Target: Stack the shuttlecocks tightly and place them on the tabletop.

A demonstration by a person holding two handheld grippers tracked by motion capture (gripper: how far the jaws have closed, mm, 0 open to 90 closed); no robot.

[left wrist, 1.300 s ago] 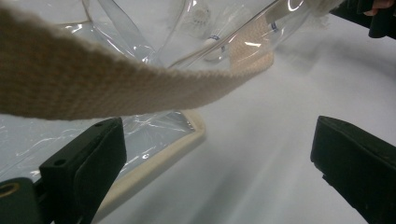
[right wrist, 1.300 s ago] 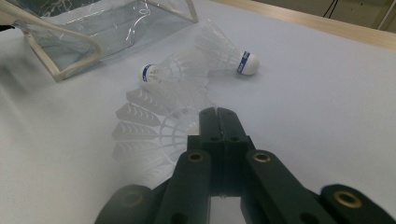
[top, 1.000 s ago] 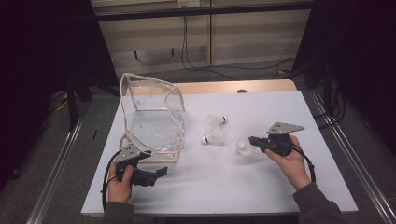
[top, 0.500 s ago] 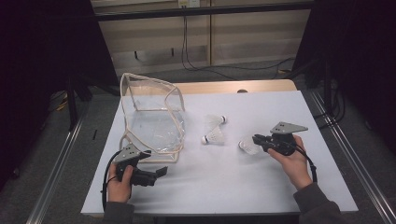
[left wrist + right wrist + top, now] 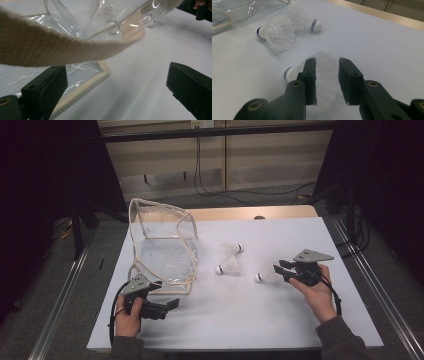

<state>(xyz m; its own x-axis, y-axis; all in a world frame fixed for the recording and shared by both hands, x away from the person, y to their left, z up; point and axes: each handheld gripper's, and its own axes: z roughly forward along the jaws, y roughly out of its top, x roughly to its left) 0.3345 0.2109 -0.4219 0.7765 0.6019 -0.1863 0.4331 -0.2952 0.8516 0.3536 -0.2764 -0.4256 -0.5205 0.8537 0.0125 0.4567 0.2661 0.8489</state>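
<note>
Three white shuttlecocks lie on the white table point(image 5: 250, 320). Two of them point(image 5: 231, 249) point(image 5: 227, 266) rest side by side at the middle, also in the right gripper view point(image 5: 304, 20) point(image 5: 275, 33). My right gripper point(image 5: 276, 269) point(image 5: 327, 62) is shut on the feather skirt of the third shuttlecock point(image 5: 261, 276) point(image 5: 287, 74), whose cork points left. A clear plastic bag point(image 5: 162, 245) point(image 5: 50, 50) with beige trim stands open at the left. My left gripper point(image 5: 172, 304) point(image 5: 116, 75) stands open just in front of the bag, nothing between its jaws.
The bag's beige strap point(image 5: 37, 47) hangs across the left gripper view, just above the jaws. A wooden edge point(image 5: 240, 213) runs behind the table. Metal rails point(image 5: 65, 300) flank the table on both sides.
My right gripper has drawn slightly right with the shuttlecock between its jaws. The left gripper and the bag have not moved.
</note>
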